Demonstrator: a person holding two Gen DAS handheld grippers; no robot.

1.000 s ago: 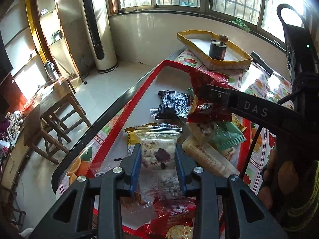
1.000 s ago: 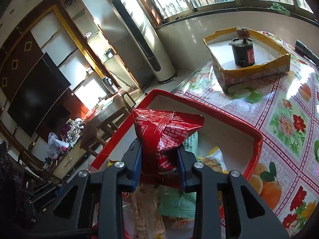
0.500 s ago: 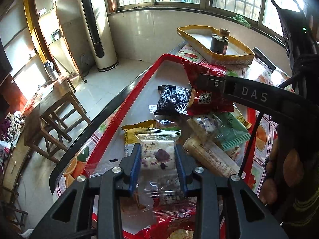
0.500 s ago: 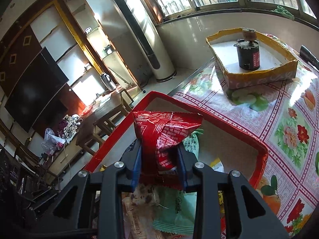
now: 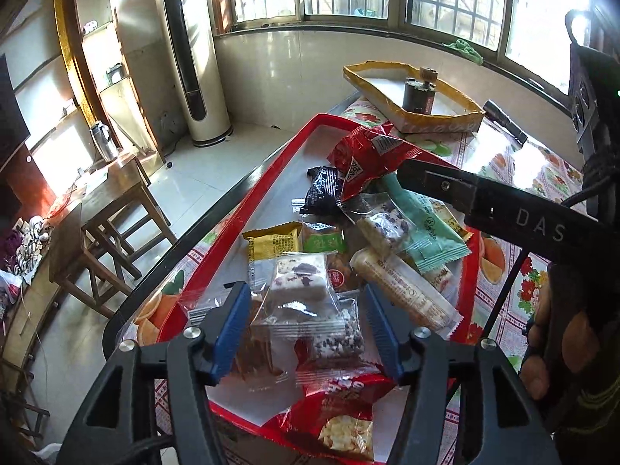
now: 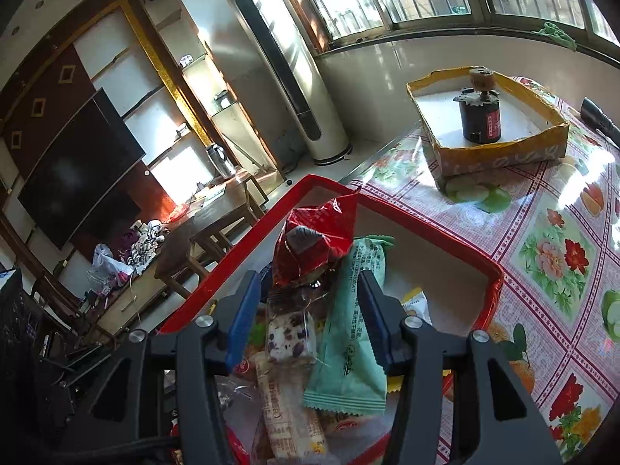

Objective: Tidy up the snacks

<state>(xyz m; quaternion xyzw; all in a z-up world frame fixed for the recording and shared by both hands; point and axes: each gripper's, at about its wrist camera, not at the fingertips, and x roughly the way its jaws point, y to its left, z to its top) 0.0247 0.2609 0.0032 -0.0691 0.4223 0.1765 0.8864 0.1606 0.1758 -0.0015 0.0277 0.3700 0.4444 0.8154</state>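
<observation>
A red tray (image 5: pixel 267 193) (image 6: pixel 457 244) holds a heap of several wrapped snacks. My left gripper (image 5: pixel 308 321) is opening above its near end. A clear-wrapped nougat bar (image 5: pixel 298 283) lies loose between the blue pads, which stand apart from it. My right gripper (image 6: pixel 306 310) is opening too. The red snack bag (image 6: pixel 314 240) (image 5: pixel 368 159) lies on the heap beyond its fingers, free of the pads. A mint-green packet (image 6: pixel 352 333) and another nougat bar (image 6: pixel 288 335) lie under the right gripper. The right tool crosses the left wrist view as a black bar (image 5: pixel 503 209).
A yellow-edged cardboard box (image 6: pixel 500 147) holding a small black motor (image 6: pixel 480 116) stands on the floral tablecloth (image 6: pixel 554 255) beyond the tray. A black flashlight (image 5: pixel 505 122) lies beside it. The table edge runs left of the tray, with wooden stools (image 5: pixel 116 213) below. A hand (image 5: pixel 550 348) grips the right tool.
Both grippers have opened. The left let go of the nougat bar, which now lies on the heap. The right released the red bag, which dropped onto the snacks at the tray's far end.
</observation>
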